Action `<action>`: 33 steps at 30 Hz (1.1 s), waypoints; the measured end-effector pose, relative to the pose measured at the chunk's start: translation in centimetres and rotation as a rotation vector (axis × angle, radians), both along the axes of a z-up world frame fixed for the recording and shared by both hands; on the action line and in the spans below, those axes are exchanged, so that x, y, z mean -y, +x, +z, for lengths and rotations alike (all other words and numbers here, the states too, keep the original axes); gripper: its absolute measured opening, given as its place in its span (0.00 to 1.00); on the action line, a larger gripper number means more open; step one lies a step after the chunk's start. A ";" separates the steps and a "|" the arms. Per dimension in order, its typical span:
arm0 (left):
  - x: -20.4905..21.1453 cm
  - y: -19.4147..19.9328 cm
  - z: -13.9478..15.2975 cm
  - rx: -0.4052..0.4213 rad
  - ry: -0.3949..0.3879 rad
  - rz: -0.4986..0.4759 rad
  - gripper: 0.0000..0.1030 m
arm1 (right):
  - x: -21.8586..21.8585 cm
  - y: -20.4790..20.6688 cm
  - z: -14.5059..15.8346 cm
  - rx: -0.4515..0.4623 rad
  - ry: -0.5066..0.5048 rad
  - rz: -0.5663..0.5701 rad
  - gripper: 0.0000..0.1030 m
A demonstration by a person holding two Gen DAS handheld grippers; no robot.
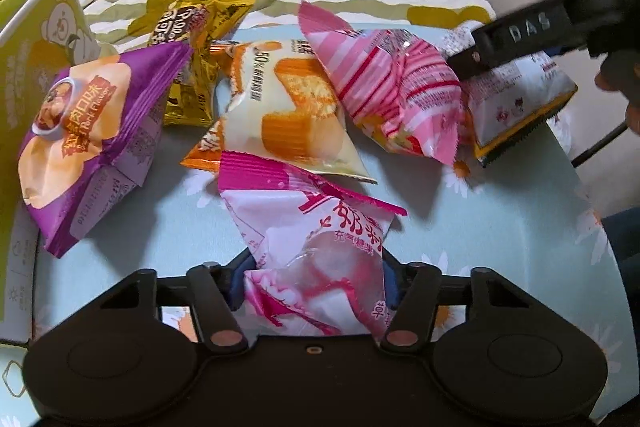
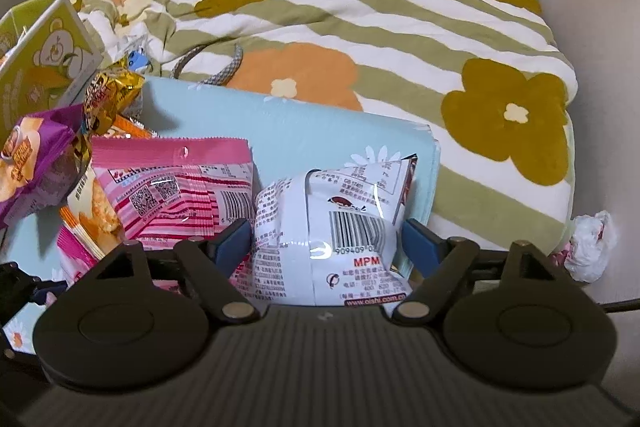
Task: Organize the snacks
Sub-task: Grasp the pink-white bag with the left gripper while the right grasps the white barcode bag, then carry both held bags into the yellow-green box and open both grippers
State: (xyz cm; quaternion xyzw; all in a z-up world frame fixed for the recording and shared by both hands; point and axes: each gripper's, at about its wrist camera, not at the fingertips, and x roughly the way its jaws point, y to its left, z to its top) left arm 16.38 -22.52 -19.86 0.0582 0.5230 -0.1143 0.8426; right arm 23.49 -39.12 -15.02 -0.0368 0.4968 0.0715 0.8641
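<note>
**A:** So the snacks are all dumped on a pale blue daisy-print sheet point(image 1: 500, 247). The left gripper point(image 1: 314, 287) has its blue pads clenched on a pink-and-white marshmallow packet point(image 1: 316, 255), which bulges up between the fingers at the near edge of the pile.

**B:** And the right one?

**A:** The right gripper point(image 2: 328, 243) straddles a white bag with a barcode point(image 2: 340, 223). The left pad looks like it's touching the bag's side, but the right one seems just off it, so not a real squeeze as far as anyone could tell.

**B:** What's around those?

**A:** Just beside the white bag sits a pink striped packet point(image 2: 180, 195). From the left wrist view, a cream cake packet point(image 1: 288, 115) lies behind the marshmallow one, then a gold wrapper point(image 1: 192, 67) and a purple pork-flavour bag point(image 1: 88, 147) further left, leaning on a green carton with a bear point(image 1: 36, 39). Behind everything there's a striped flower quilt point(image 2: 360, 39).
</note>
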 end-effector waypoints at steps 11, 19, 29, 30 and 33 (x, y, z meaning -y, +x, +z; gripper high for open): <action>-1.5 -0.1 0.5 0.007 0.013 0.054 0.57 | -0.3 0.6 -1.4 -0.008 -0.032 0.025 0.92; -2.0 -0.2 0.8 0.010 -0.004 0.056 0.50 | -0.4 -0.1 -1.2 -0.001 -0.019 0.025 0.79; -2.7 -1.7 4.3 0.084 -0.028 0.044 0.48 | 0.1 -2.6 1.9 0.073 -0.036 -0.020 0.78; -2.9 -1.9 4.9 0.097 -0.032 0.041 0.48 | 0.2 -2.9 2.4 0.083 -0.034 -0.027 0.78; -3.5 -2.5 6.9 0.142 -0.050 0.043 0.48 | 0.2 -3.8 4.0 0.114 -0.027 -0.041 0.78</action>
